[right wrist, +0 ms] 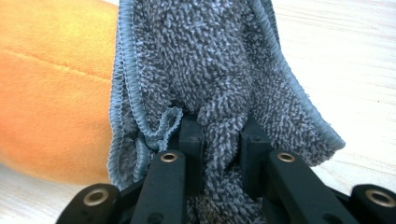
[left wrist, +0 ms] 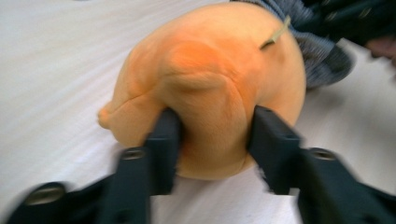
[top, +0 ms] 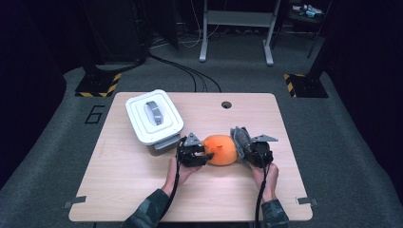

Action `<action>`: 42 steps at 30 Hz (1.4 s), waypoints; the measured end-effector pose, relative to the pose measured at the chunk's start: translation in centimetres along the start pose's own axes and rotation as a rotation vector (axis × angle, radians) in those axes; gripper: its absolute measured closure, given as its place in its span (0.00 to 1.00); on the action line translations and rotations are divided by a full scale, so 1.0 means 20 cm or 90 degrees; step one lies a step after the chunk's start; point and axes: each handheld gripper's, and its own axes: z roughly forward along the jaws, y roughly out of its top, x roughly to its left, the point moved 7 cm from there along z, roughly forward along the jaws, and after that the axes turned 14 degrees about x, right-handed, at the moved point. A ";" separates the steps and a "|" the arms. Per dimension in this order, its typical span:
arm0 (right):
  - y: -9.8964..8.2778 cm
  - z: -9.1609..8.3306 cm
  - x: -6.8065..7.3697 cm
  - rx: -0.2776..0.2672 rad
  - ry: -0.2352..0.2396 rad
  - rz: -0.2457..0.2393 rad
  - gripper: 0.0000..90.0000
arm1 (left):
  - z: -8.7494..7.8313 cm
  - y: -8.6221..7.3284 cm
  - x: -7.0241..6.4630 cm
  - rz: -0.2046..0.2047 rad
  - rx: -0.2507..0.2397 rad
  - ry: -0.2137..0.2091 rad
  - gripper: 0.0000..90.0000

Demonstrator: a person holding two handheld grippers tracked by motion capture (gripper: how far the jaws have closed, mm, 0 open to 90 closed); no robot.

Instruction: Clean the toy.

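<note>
You are in the wiping step: an orange plush pumpkin (top: 220, 150) sits on the wooden table (top: 123, 190), just in front of centre, held between your two grippers, and a grey terry cloth (top: 240, 138) is being brought against its right side.

Left gripper (top: 205, 153): the jaws stand partly spread, straddling a soft bulge on the near side of the pumpkin (left wrist: 205, 88). In the left gripper view the left finger (left wrist: 163, 149) lies against the plush and the right one (left wrist: 273, 144) sits at its edge. The view is blurred, so you cannot tell whether the pads press in. Treat this as a loose brace, not a firm hold.

Right gripper (right wrist: 222, 140): the jaws pinch a fold of the cloth (right wrist: 210, 70) tightly. The rest of the cloth fans out ahead of the jaws and lies against the orange surface (right wrist: 51, 93).

A white lidded bin (top: 154, 116) stands near the table's left rear corner, apart from the work.

Next move, as judged from this position:
1. Steady the pumpkin with the left gripper. A soft, rounded body is likely to roll or dent under side pressure.
2. Keep the cloth pinched and draw it across the surface in one pass.
3. Keep the cloth's loose edge clear of the small stem (left wrist: 275, 35) on top.
</note>
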 end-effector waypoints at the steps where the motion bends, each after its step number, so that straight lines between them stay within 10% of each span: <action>1: 0.00 -0.01 0.00 0.001 -0.003 0.001 0.83 | 0.01 0.00 0.00 0.012 0.003 0.016 0.47; 4: 0.00 -0.02 0.01 -0.002 0.002 0.001 0.83 | 0.02 -0.01 0.00 0.021 0.006 0.032 0.43; 8: 0.00 -0.04 0.03 -0.006 -0.002 -0.002 0.83 | 0.04 -0.01 0.01 0.017 0.003 0.028 0.66; 18: 0.05 -0.16 0.09 -0.053 0.000 -0.030 0.83 | 0.03 -0.03 0.06 -0.048 -0.003 -0.016 0.81; 34: 0.00 0.17 -0.03 0.067 -0.038 0.011 0.84 | 0.04 -0.04 0.09 -0.079 -0.004 -0.037 0.81; 42: 0.04 -0.08 -0.03 -0.022 -0.024 0.014 0.83 | 0.03 -0.05 0.11 -0.085 -0.002 -0.046 0.81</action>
